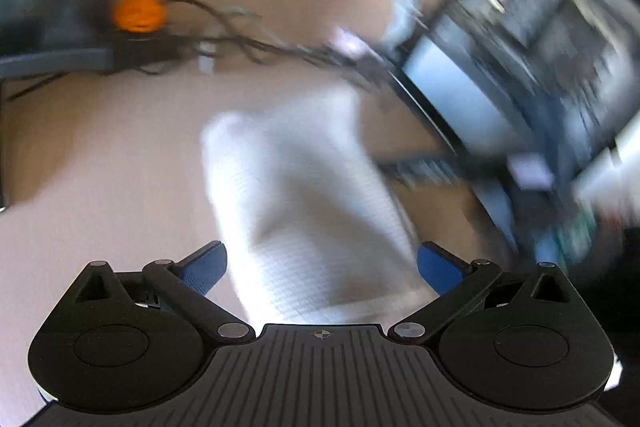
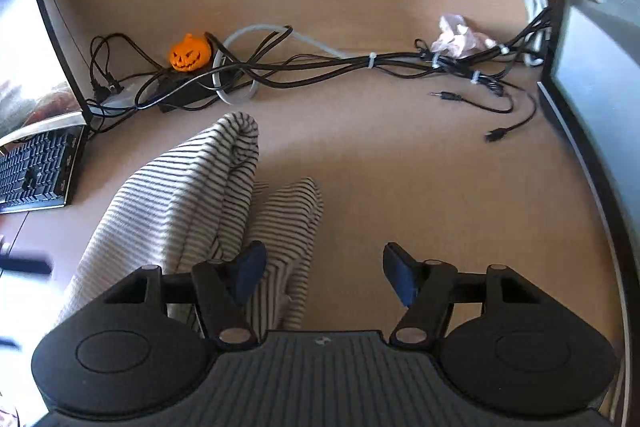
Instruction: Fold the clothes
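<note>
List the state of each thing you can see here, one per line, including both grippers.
Left gripper: open, striped garment between its fingers, not clamped.
Right gripper: open, holding nothing.
Striped garment: bunched and crumpled on the table, not folded flat.
Pumpkin figurine: upright on the black power brick.
Cables: tangled, partly tied into a bundle.
Audio plug: unplugged, lying loose.

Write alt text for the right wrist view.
The open right gripper hovers over a tan desk, its left finger over a rumpled striped garment. Behind lie tangled black cables, an orange pumpkin figure, and a keyboard at left.
</note>
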A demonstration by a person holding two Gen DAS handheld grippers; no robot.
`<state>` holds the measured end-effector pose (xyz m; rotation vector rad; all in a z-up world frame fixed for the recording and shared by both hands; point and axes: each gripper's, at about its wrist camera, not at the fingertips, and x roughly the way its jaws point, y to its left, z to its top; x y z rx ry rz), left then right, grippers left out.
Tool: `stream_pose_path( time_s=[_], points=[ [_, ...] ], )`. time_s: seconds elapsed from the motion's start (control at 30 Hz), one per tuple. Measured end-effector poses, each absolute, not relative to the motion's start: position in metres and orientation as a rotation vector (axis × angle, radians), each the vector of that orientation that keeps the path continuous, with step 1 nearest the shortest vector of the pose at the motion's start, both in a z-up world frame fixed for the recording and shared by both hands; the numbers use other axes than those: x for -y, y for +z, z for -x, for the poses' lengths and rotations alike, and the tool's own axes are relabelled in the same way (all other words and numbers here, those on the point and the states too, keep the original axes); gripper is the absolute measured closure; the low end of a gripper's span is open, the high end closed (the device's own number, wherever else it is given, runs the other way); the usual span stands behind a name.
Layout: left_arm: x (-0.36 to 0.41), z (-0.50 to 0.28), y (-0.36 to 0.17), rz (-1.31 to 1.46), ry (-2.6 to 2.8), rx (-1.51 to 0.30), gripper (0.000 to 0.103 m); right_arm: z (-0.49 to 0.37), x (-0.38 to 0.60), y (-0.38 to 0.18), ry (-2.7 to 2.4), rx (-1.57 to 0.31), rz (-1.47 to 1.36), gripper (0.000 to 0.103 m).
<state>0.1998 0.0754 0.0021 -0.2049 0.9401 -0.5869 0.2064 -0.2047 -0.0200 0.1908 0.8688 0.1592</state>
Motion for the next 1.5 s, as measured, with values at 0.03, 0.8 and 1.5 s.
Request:
stream_pose_path(
  time_s=[0.03, 0.8, 1.5],
  points=[
    [-0.079, -0.21, -0.002, 0.227, -0.552, -0.95, 0.0, -0.202, 0.208, -0.016, 0.162, -0.857, -0.212, 0.037],
    [-0.039, -0.252, -0.037, 0.13, -0.519, -1.08, 0.0, -0.177, 0.206, 0.01, 0.279, -0.839, -0.182, 0.019],
    [-0.052, -0.252, -0.048, 0.279, -0.477, -1.114, 0.002, -0.21, 0.188, -0.039, 0.525, -0.972, -0.268, 0.022]
  ],
)
